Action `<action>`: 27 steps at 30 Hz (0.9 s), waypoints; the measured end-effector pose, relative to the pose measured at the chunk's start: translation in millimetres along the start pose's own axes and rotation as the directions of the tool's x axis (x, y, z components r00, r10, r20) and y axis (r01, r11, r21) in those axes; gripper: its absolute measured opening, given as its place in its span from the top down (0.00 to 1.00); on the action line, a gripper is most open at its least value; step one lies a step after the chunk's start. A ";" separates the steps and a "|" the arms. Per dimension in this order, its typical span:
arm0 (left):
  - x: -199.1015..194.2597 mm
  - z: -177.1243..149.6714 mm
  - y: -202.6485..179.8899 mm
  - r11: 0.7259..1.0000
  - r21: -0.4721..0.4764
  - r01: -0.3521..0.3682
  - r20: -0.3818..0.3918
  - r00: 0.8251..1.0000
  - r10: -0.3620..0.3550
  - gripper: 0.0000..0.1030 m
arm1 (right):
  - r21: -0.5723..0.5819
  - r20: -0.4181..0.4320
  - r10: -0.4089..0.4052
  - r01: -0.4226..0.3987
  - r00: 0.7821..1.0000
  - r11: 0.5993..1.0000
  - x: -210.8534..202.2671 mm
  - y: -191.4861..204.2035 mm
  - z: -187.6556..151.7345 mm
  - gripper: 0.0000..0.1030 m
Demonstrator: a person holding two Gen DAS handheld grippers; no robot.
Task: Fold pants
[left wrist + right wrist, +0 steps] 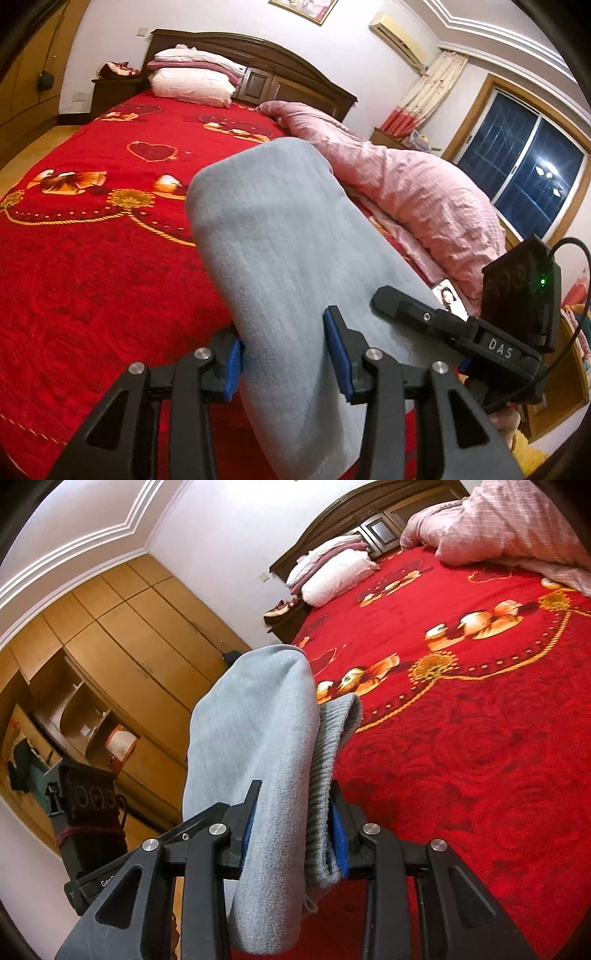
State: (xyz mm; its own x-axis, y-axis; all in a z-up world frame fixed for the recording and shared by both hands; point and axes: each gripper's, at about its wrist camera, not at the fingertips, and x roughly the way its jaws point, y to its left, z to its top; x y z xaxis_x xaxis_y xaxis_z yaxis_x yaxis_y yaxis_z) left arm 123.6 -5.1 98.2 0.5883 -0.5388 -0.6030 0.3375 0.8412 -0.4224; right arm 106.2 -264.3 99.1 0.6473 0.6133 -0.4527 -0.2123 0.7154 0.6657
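While both jaws clamp them, grey pants [280, 236] drape forward.

- Ahead of you lies a bed [92, 258] with a red patterned cover and a dark wooden headboard [266, 70].
- To your left stands a tan wardrobe [122, 653].
- To your right, a dark window [524, 173] reflects ceiling lights beside a curtain [424, 92].

left claw [284, 362]: black links, blue pads, silver pivots | right claw [291, 834]: same
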 end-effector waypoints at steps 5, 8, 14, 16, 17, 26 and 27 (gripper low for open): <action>7.2 10.4 37.1 0.999 -0.015 -0.044 -0.023 0.999 0.043 0.59 | 0.018 -0.027 0.002 -0.002 1.000 1.000 43.4 4.4 -0.4 0.67; 15.7 15.3 55.2 0.998 -0.009 -0.056 -0.032 0.998 0.055 0.59 | 0.020 -0.034 -0.007 0.008 0.999 1.000 64.7 7.5 -3.9 0.67; 39.2 21.9 91.9 0.998 -0.015 -0.065 -0.052 0.997 0.064 0.59 | 0.001 -0.041 -0.044 0.044 0.998 0.999 101.6 5.7 -5.6 0.67; 49.5 20.4 100.8 0.997 -0.015 -0.074 -0.064 0.995 0.073 0.59 | -0.011 -0.048 -0.063 0.063 0.997 0.998 112.4 2.5 -7.2 0.67; 56.1 18.9 106.0 0.997 -0.015 -0.081 -0.074 0.994 0.079 0.59 | -0.019 -0.056 -0.077 0.076 0.995 0.997 118.4 0.3 -8.7 0.67; 75.3 4.3 123.1 0.991 -0.012 -0.134 -0.096 0.987 0.133 0.46 | -0.076 -0.108 -0.141 0.133 0.984 0.988 129.2 -14.6 -16.2 0.65; 70.7 5.1 120.9 0.988 -0.004 -0.152 -0.087 0.985 0.151 0.46 | -0.092 -0.098 -0.149 0.140 0.984 0.986 122.9 -12.1 -14.1 0.65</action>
State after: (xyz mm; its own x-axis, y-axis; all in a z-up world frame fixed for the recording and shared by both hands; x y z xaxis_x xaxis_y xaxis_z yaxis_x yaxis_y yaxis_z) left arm 209.8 58.7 8.0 0.5664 -0.4071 -0.7166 0.2414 0.9133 -0.3281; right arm 178.0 -192.9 27.0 0.5971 0.5299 -0.6022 -0.1865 0.8219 0.5383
